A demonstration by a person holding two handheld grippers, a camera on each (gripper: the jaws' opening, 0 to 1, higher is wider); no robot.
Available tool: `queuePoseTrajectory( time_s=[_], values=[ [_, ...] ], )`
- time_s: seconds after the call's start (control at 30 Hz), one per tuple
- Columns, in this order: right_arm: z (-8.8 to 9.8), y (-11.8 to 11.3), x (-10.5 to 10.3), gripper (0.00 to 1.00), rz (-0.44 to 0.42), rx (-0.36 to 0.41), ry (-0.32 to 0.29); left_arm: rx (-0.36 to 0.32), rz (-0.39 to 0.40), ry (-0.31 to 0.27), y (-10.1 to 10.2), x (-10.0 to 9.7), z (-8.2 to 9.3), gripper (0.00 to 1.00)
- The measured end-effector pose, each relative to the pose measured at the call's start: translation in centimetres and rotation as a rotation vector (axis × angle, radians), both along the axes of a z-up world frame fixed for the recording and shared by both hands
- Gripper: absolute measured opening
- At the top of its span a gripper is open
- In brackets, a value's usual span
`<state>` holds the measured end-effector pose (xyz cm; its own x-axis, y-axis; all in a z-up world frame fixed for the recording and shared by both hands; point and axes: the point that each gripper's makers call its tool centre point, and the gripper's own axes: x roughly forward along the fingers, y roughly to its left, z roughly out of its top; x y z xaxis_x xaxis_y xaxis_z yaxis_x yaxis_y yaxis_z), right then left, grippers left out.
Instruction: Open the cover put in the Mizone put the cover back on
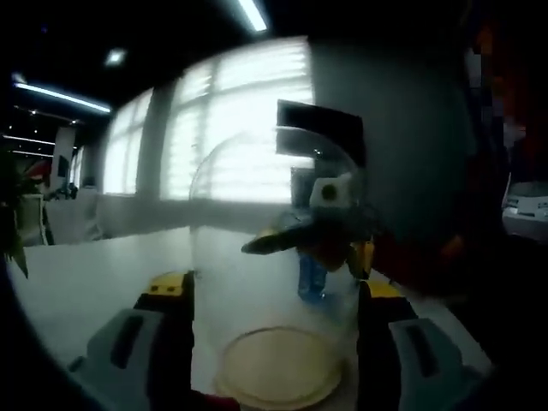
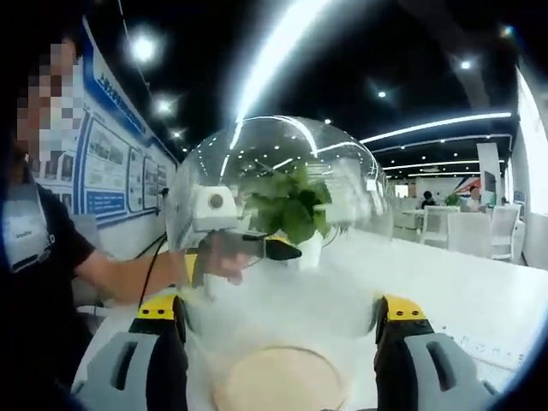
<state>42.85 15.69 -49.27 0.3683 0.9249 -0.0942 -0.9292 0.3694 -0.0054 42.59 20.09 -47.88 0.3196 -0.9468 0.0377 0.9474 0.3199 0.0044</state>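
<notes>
A clear glass dome cover (image 1: 257, 197) stands on a round wooden base (image 1: 278, 366) on the white table. My left gripper (image 1: 274, 291) has its jaws against both sides of the dome. In the right gripper view the same dome (image 2: 282, 180) and base (image 2: 278, 377) sit between the jaws of my right gripper (image 2: 278, 312), which also press its sides. Through the glass, the left gripper view shows the right gripper (image 1: 312, 231) and, under it, a blue Mizone bottle (image 1: 312, 278). I cannot tell whether the bottle is inside the dome.
The white table (image 1: 94, 282) stretches left toward bright windows. Seen through the dome, a potted green plant (image 2: 295, 210) stands behind it. A person's arm (image 2: 120, 278) reaches in from the left, holding the left gripper (image 2: 227, 231). More white tables and chairs (image 2: 445, 223) stand at far right.
</notes>
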Motion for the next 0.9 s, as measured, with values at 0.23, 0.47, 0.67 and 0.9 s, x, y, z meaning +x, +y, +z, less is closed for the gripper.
queuePoseTrajectory(
  time_s=[0.23, 0.47, 0.67, 0.9],
  values=[
    [0.1, 0.1, -0.1, 0.86, 0.003, 0.022, -0.011, -0.020, 0.007, -0.007, -0.5, -0.1, 0.3, 0.69],
    [0.3, 0.9, -0.1, 0.86, 0.019, 0.054, -0.028, 0.006, 0.012, -0.012, 0.2, -0.2, 0.3, 0.69],
    [0.2, 0.9, 0.0, 0.86, 0.020, 0.056, -0.018, 0.011, 0.014, -0.008, 0.3, -0.2, 0.2, 0.69],
    [0.2, 1.5, -0.2, 0.86, 0.017, 0.052, -0.016, 0.041, 0.020, -0.005, 0.8, -0.2, 0.2, 0.70]
  ],
)
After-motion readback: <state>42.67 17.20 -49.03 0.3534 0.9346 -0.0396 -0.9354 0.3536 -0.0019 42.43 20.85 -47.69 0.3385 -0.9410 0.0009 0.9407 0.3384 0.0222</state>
